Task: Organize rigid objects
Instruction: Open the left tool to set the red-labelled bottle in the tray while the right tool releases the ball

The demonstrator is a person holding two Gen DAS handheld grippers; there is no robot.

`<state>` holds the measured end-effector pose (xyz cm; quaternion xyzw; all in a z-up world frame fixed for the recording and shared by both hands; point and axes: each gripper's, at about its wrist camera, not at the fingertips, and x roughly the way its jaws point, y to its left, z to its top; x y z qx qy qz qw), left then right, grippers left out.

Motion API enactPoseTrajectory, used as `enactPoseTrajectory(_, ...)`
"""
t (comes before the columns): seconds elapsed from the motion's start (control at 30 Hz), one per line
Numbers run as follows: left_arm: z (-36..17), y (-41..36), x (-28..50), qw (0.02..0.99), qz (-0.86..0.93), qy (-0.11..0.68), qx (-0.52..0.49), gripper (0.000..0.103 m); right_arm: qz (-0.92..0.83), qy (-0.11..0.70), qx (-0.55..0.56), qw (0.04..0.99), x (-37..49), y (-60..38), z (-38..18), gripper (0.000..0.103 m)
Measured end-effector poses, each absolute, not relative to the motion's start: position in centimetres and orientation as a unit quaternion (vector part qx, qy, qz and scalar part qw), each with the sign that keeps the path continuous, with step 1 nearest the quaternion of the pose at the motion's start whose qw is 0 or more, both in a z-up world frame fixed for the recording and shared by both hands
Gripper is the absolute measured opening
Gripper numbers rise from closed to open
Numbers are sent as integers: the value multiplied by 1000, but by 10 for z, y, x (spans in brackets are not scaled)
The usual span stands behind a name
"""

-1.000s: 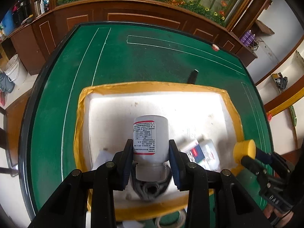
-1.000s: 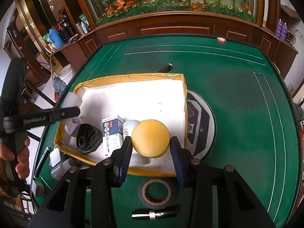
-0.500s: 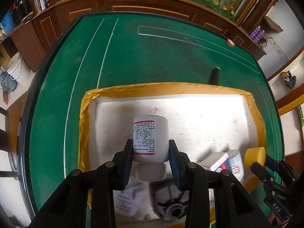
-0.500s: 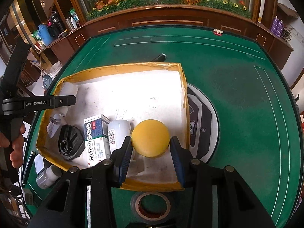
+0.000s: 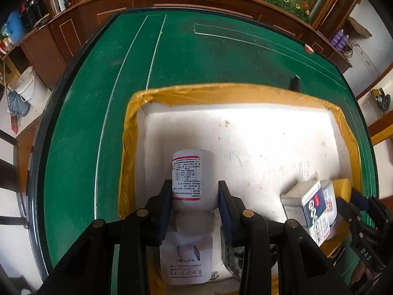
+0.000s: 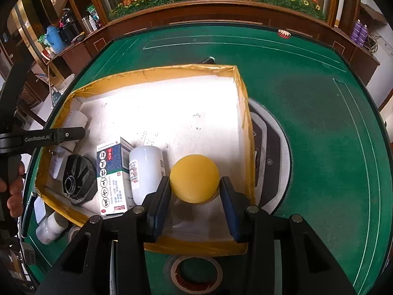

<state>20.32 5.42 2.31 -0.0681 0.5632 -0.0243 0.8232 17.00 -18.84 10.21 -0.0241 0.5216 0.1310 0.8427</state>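
A shallow white box with a yellow taped rim (image 5: 213, 93) (image 6: 157, 72) lies on the green table. My left gripper (image 5: 194, 198) is shut on a white bottle with a red-edged label (image 5: 189, 179), held low over the box's left side. My right gripper (image 6: 194, 189) is shut on a yellow round-topped object (image 6: 194, 178), low over the box's right side. In the box lie a white charger plug (image 5: 186, 258), a black round part (image 6: 78, 179), a blue-and-white carton (image 6: 110, 179) and a white bottle (image 6: 146, 169).
A tape roll (image 6: 195, 274) lies on the table in front of the box, with a small white bottle (image 6: 50, 227) at the box's left corner. A round grey-and-black device (image 6: 272, 157) sits right of the box. A dark stick (image 5: 294, 82) pokes out behind the box. Wooden cabinets ring the table.
Both grippers have sunk toward the box floor, each still holding its object. The box and its contents look larger and nearer in both views.
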Motion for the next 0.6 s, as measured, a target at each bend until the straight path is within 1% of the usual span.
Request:
enactPoseTrajectory(0.2, 24, 54, 202, 825, -18, 561, -73, 38, 134, 522, -29, 842, 170, -185, 101, 40)
enactPoseTrajectory(0.27, 24, 54, 205, 824, -16, 561, -81, 40, 134, 525, -29, 840, 170, -184, 101, 40)
enactPoseTrajectory(0.33, 26, 54, 203, 826, -15, 557, -86, 54, 132, 527, -30, 839, 170, -184, 101, 40)
enactPoseTrajectory(0.37, 27, 53, 203, 827, -17, 555, -89, 56, 131, 527, -33, 839, 169, -184, 102, 40)
enactPoseTrajectory(0.4, 29, 53, 202, 828, -18, 553, -91, 60, 132, 527, -33, 839, 169, -184, 103, 40)
enactPoseTrajectory(0.43, 30, 52, 202, 829, -17, 551, -92, 63, 132, 526, -33, 840, 167, -185, 104, 41)
enactPoseTrajectory(0.6, 44, 53, 194, 837, -21, 536, -110, 70, 139, 518, -30, 843, 161, -186, 112, 52)
